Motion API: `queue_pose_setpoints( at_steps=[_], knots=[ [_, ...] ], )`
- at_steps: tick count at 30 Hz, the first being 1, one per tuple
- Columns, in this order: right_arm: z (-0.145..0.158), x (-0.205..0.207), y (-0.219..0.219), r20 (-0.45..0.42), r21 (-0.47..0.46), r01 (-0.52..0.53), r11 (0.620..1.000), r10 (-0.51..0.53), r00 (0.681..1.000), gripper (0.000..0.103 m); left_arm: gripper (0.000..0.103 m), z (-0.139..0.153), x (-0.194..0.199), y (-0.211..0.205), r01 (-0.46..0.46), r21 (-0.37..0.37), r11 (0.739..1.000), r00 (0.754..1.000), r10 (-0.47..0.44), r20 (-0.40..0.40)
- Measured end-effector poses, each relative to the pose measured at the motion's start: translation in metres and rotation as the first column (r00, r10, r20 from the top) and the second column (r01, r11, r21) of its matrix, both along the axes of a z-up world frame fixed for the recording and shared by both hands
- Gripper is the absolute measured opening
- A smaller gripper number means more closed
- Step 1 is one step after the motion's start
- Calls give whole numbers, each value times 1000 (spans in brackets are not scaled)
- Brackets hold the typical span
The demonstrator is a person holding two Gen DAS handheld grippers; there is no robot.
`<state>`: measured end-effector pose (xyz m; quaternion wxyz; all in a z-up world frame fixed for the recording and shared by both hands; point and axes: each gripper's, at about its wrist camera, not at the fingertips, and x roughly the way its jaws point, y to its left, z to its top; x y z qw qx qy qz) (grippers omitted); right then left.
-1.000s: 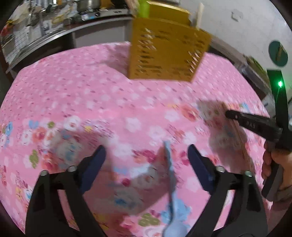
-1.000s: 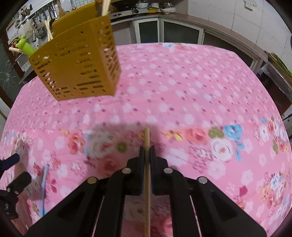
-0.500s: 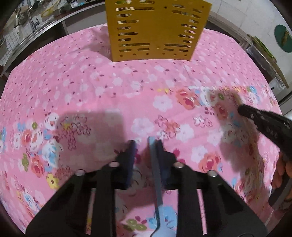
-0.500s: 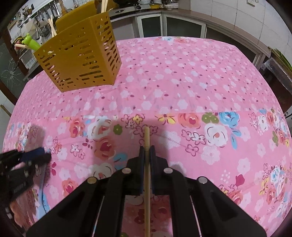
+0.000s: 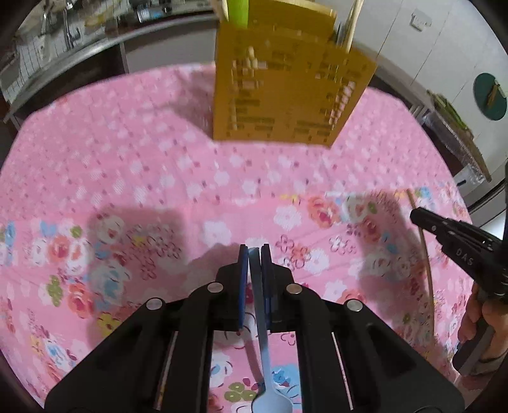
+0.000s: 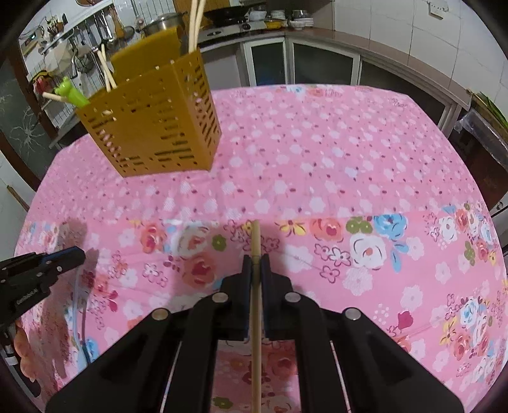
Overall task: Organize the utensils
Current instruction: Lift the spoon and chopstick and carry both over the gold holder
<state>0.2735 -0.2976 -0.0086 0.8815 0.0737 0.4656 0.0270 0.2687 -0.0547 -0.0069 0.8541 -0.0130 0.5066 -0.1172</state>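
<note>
Left gripper [image 5: 253, 254]: pressed together on the handle of a blue spoon [image 5: 265, 359]; bowl of spoon trailing toward the near edge of the left wrist view, above the pink floral tablecloth [image 5: 127, 178].

Right gripper [image 6: 255, 263]: pinching a wooden chopstick [image 6: 256, 305]; tip projecting a little past the fingers toward the far side.

Yellow perforated utensil holder [image 5: 285, 95]: upright on the far part of the cloth, blurred in the left wrist view, sharp in the right wrist view [image 6: 152, 127].

Shown in left wrist view only: spoon bowl; right gripper [image 5: 419, 217] from the side at right, with the chopstick [image 5: 425, 254] as a thin curved line beneath it; hand [image 5: 476, 321] on its grip.

Shown in right wrist view only: holder contents, namely pale chopsticks [image 6: 195, 22] in the far compartment, further sticks and a green frog-topped utensil [image 6: 70, 92] at the left; left gripper [image 6: 74, 255] at the left edge with a faint blue line of spoon [image 6: 83, 321] below; kitchen counter [image 6: 285, 31] with pots behind.
</note>
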Motion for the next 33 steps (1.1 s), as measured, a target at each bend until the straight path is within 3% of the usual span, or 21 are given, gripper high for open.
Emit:
queue_pose_setpoints(
  at_steps=[7,14,21,33],
  knots=[
    [22,-6,4,85,23,7,1000,-9,996,6,6,38,-12,6,-6,-10,1000,992,8,129],
    [58,-17,5,227,72,13,997,-29,973,6,6,68,-21,18,-16,-41,999,974,25,227],
    [92,-35,10,427,114,-21,993,-30,904,6,6,90,-27,27,-38,-69,997,945,58,322],
    [119,-39,11,613,142,-75,987,-28,789,6,6,131,-29,35,-40,-102,994,899,80,430]
  ],
)
